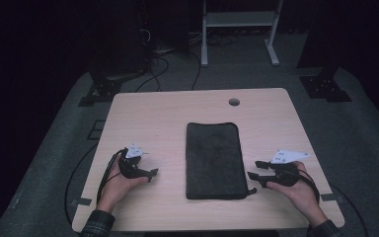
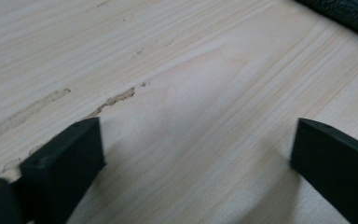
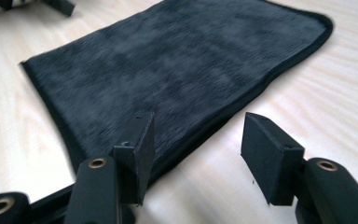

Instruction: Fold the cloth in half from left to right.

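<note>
High view: a dark folded cloth (image 1: 213,160) is lying flat at the centre of the pale wooden surface (image 1: 158,116), its long sides running from the upper to the lower part of the frame. A round hole (image 1: 234,102) is showing in the surface above the cloth, toward the upper right. The left tongs (image 1: 150,174), held in the person's left hand (image 1: 121,182), are sitting in the lower left of the frame, well apart from the cloth's left edge. The right tongs (image 1: 254,170), held in the right hand (image 1: 301,190), are pointing leftward in the lower right of the frame, near the cloth's lower right corner.

Left gripper view: the left tongs (image 2: 196,154) are standing spread wide over bare wood, with nothing between the jaws; a corner of the cloth (image 2: 349,14) is showing at the upper right of the frame.

Right gripper view: the right tongs (image 3: 196,140) are standing spread, with the jaws pressing on nothing. The edge of the cloth (image 3: 177,60) is lying just beyond the left jaw, and bare surface is showing between the two jaws. The left tongs (image 3: 51,5) are appearing at the upper left of the frame.
</note>
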A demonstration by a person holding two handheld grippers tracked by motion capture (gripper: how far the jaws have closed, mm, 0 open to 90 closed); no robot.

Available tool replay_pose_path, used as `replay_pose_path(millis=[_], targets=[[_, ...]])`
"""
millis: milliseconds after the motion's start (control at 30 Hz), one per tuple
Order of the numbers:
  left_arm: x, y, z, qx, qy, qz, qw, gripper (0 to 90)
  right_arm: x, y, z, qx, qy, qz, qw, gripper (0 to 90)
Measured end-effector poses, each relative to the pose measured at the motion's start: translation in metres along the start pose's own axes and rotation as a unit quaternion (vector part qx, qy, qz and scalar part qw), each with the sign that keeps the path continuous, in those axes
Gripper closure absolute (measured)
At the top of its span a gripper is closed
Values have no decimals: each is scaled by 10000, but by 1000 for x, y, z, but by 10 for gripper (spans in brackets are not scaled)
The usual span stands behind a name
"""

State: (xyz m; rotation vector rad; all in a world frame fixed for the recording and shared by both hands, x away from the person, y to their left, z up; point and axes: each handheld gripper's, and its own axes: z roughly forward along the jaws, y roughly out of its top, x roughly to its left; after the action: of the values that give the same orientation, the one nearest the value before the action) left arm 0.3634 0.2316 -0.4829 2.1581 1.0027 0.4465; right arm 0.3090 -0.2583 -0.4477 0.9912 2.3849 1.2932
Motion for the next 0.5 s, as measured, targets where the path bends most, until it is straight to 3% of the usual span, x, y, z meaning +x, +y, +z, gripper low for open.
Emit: replay_pose_path(millis=[133, 267, 500], targets=[[0, 0, -1, -86, 22, -23, 10000, 68, -7, 4, 4, -23, -56, -4, 10000, 418], [1, 1, -1, -188, 15, -17, 9998, 161, -18, 12, 11, -56, -139, 8, 9999, 409], [2, 7, 0, -262, -216, -117, 9994, 363, -36, 27, 22, -92, -213, 10, 9997, 408]])
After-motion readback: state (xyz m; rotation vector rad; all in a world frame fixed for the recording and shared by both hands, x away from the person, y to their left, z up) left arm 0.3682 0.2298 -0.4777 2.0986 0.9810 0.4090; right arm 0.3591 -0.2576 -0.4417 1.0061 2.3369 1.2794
